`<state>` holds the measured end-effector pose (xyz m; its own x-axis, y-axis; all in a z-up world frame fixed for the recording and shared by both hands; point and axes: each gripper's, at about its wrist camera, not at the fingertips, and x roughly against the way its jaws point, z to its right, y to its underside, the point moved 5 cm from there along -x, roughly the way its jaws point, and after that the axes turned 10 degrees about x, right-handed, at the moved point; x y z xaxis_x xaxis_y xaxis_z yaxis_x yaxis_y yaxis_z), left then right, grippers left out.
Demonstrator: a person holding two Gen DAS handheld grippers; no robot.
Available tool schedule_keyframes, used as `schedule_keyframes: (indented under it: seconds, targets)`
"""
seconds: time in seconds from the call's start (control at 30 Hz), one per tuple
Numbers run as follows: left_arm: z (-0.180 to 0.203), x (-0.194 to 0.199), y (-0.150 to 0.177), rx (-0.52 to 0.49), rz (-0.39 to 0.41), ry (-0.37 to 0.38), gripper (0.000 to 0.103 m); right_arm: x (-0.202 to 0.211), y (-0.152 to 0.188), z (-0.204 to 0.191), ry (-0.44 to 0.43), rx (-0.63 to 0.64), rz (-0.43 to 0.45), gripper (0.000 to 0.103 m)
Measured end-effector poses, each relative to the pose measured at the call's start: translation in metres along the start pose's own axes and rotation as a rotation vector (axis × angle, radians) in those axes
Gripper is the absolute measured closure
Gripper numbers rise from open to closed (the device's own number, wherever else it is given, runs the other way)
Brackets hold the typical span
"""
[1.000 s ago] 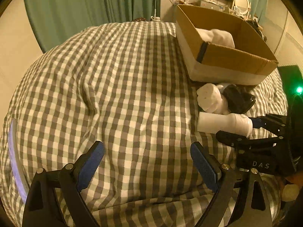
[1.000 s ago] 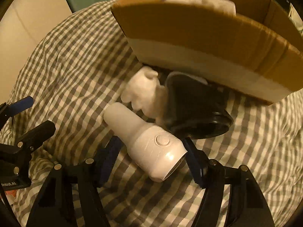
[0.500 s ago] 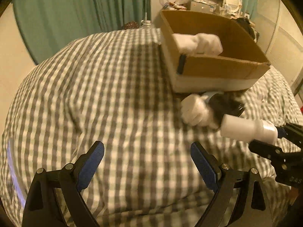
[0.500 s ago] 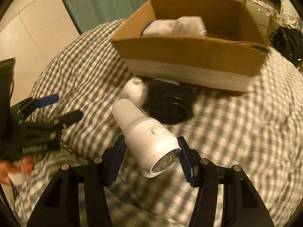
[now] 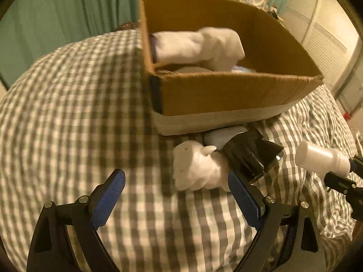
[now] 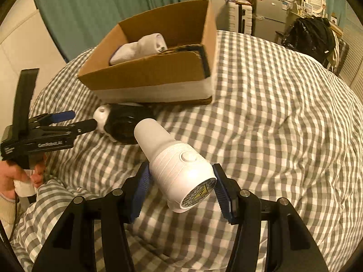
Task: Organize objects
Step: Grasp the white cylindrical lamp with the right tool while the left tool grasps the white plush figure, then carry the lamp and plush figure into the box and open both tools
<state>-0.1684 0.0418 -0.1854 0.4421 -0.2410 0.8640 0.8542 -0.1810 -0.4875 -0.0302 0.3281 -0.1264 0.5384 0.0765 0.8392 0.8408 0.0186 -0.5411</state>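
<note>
Carrying a white flashlight [image 6: 179, 170] clamped in the right tongs [image 6: 179, 188] toward the box [image 6: 158, 77]; left tongs [image 5: 179, 195] gape wide, empty.

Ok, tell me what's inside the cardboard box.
A white rolled sock bundle lies in the cardboard box; something pale shows beneath it, but the near wall hides the floor.

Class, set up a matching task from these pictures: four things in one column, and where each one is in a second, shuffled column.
Things:
1. white torch
2. rolled white socks
3. black cup
4. left gripper

Places:
A. inside the cardboard box
B. open above the checked blanket
C. gripped by the right gripper
D. lying on the bed beside the box

Pairs: 1-C, 2-A, 3-D, 4-B
</note>
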Motion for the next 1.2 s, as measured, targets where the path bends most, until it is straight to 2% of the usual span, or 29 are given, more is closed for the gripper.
schedule_keyframes:
  seconds: [0.1, 0.17, 0.23, 0.3, 0.47, 0.67, 0.8, 1.03, 1.2]
  targets:
    - [0.009, -0.015, 0.000, -0.041, -0.026, 0.006, 0.010, 0.001, 0.002, 0.006, 0.002, -0.006, -0.003, 0.048]
    - [0.015, -0.021, 0.000, -0.068, -0.035, 0.014, 0.018, -0.001, 0.002, 0.007, 0.003, -0.010, -0.004, 0.048]
    - [0.023, -0.025, 0.002, -0.092, -0.042, 0.037, 0.033, -0.001, 0.002, 0.009, 0.006, -0.015, -0.003, 0.048]
    - [0.028, -0.025, 0.003, -0.113, -0.038, 0.045, 0.037, -0.002, 0.002, 0.010, 0.003, -0.025, -0.002, 0.048]
    - [0.025, -0.014, 0.004, -0.099, -0.031, 0.025, 0.038, 0.004, 0.001, 0.010, 0.005, -0.034, 0.013, 0.048]
    - [0.016, 0.016, 0.010, -0.060, -0.028, -0.034, 0.038, 0.023, 0.004, 0.007, -0.004, -0.030, 0.046, 0.048]
    - [0.008, 0.045, 0.009, -0.020, -0.008, -0.032, 0.038, 0.037, 0.006, 0.000, -0.014, -0.017, 0.071, 0.048]
    - [0.008, 0.108, -0.003, -0.009, 0.082, -0.020, 0.038, 0.066, -0.003, -0.014, -0.016, 0.023, 0.134, 0.048]
    - [0.014, 0.145, -0.020, -0.019, 0.152, -0.005, 0.038, 0.089, -0.024, -0.025, -0.005, 0.068, 0.189, 0.048]
